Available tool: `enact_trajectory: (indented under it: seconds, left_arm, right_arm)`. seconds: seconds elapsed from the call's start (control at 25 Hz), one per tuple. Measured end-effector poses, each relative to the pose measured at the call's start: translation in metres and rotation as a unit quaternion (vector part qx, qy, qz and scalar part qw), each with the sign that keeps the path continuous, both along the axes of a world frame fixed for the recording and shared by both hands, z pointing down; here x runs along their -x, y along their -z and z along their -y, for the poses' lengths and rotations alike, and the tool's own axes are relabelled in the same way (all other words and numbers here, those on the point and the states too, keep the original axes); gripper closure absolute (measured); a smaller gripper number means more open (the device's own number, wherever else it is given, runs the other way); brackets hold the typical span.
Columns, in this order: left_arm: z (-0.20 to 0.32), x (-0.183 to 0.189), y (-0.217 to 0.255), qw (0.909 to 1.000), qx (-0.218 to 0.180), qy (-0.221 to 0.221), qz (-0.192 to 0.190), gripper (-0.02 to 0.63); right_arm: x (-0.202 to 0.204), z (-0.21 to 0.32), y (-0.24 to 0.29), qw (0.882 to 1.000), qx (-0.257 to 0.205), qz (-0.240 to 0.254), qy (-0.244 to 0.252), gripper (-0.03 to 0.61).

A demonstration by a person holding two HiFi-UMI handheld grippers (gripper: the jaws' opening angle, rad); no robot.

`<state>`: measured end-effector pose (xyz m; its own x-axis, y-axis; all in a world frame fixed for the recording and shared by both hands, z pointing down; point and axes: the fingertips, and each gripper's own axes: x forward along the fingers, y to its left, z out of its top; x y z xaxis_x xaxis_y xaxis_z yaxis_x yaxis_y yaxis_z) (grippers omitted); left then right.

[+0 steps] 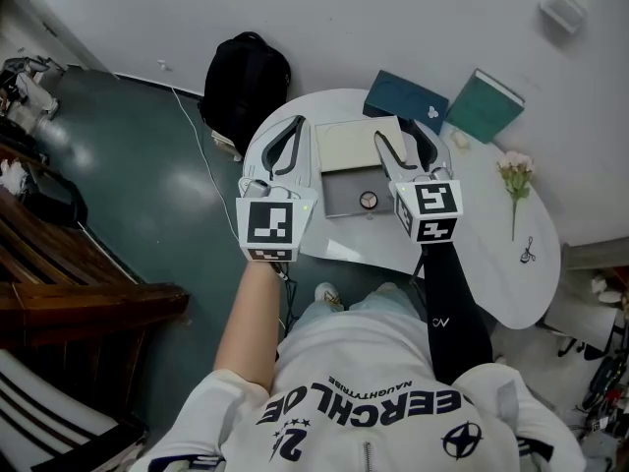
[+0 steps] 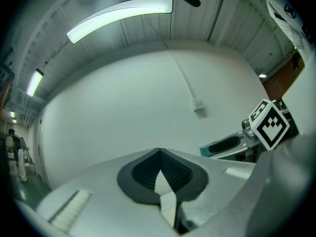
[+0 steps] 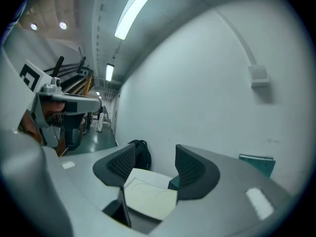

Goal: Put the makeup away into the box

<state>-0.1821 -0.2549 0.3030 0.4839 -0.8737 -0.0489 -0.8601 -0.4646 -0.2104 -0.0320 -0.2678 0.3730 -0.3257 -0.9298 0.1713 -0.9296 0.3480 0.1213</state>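
An open box stands mid-table, with a cream lid [image 1: 356, 144] raised at the back and a grey base [image 1: 339, 197] in front. A small round makeup piece [image 1: 369, 201] lies in the base. Both grippers hang above the table and point level at the wall. My left gripper [image 1: 295, 124] [image 2: 159, 152] is over the table's left edge, shut, its pad tips touching with nothing held. My right gripper [image 1: 398, 134] [image 3: 155, 152] is over the box's right side, open and empty. The cream lid [image 3: 148, 196] shows below its jaws.
Two teal books [image 1: 405, 98] [image 1: 485, 106] lean at the table's back. A pink flower [image 1: 515, 175] and a small black item [image 1: 529, 254] lie at the right. A black backpack [image 1: 246, 82] [image 3: 140, 152] sits on the floor by the wall.
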Motion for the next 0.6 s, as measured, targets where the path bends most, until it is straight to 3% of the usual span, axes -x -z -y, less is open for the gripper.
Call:
enact_trajectory:
  seconds: [0.2,0.6]
  left_arm:
    - [-0.004,-0.001,0.009,0.9999,-0.007,-0.006,-0.007,0.612]
    - [-0.008,-0.023,0.004,0.9995,-0.003,-0.032,-0.005,0.612]
  right_arm:
    - [0.001,-0.014,0.066,0.997,-0.082,0.01,0.005,0.295]
    - [-0.017,-0.029,0.063,0.996,-0.088,0.007,-0.009,0.29]
